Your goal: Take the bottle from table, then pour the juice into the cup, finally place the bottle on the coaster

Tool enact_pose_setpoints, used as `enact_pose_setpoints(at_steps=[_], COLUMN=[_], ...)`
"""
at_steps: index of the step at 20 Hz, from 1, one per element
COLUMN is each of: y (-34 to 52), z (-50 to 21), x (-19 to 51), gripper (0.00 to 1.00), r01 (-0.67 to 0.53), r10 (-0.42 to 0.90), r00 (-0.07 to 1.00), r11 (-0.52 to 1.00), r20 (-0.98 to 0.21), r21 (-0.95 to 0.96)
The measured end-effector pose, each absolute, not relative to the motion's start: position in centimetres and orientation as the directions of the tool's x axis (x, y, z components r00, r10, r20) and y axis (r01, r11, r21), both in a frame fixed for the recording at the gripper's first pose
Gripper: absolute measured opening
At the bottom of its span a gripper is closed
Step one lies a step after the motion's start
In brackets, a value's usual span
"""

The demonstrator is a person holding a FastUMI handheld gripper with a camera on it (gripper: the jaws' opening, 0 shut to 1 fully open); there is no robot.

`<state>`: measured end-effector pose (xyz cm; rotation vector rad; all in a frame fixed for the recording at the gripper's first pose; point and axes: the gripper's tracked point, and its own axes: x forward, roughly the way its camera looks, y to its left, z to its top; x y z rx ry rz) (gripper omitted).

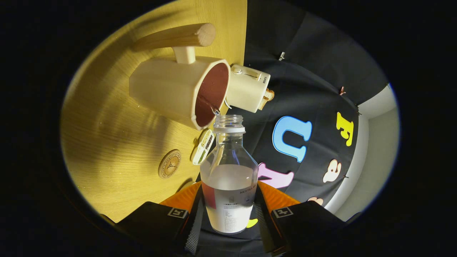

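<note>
The jaws [229,214] are clenched on the bottle [229,178]: one orange-and-black finger [185,210] presses on each side of its lower body, so the bottle is held between them. The bottle is clear, with a white label low on it and no cap on its wide threaded mouth. A whitish liquid fills about the lower half. The whole view is rolled to one side, so the table [117,150] stands like a wall beside the jaws, and the liquid surface looks nearly level across the bottle.

Just beyond the mouth of the bottle is the cup [178,91], a cream-coloured mug with a dark red inside and a thick wooden handle. Its opening faces the bottle mouth, and the rim is very close to the mouth; I cannot tell if they touch. A thin string with a small tag hangs over the rim of the cup.

Behind the cup stands a small cream toaster [248,87] with bread slices in it. Beside the shoulder of the bottle, on the table, lies a small white lid-like thing [203,146] with a printed top. Farther along the table from it is the coaster [169,164], a round wooden disc with an engraved mark, and nothing stands on it.
</note>
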<state>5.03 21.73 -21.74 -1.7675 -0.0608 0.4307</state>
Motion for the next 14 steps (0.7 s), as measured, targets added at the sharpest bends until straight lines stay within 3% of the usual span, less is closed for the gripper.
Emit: enact_pose_setpoints(at_steps=[14], y=[22.8], z=[-20.9], x=[5.4], gripper=[0.71], r01=[-0.104], r10=[0.337], r00=[0.918], r11=[-0.302], r20=[-0.209], r21=[-0.948])
